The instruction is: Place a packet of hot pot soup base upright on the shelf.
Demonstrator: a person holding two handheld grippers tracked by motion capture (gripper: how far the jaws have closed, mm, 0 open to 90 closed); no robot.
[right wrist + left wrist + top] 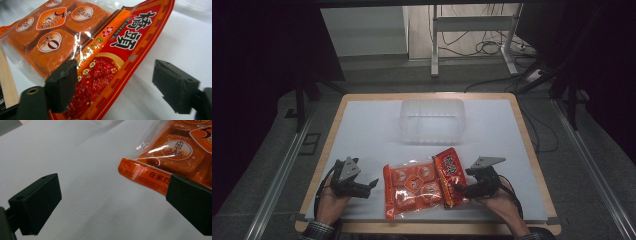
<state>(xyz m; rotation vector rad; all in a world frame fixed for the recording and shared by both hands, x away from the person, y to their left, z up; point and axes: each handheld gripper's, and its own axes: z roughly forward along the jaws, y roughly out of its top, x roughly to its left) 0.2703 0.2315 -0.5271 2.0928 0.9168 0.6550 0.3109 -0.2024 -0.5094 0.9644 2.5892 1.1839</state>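
Note:
An orange clear-fronted packet (412,189) of several square blocks lies near the table's front edge. A red packet (449,176) with printed characters leans over its right side. My left gripper (373,186) is open just left of the orange packet (160,157), whose orange seam reaches its right jaw. My right gripper (457,189) is open, its jaws straddling the lower edge of the red packet (117,65); the orange packet (50,32) lies beyond. A clear plastic tub (431,120) stands at the table's middle back.
The table has a white sheet (362,130) on a wooden top (522,125) with a raised wood rim. Behind it are a desk frame (472,30) and loose cables (492,47) on the floor. A wood strip (6,80) shows at the right gripper view's left.

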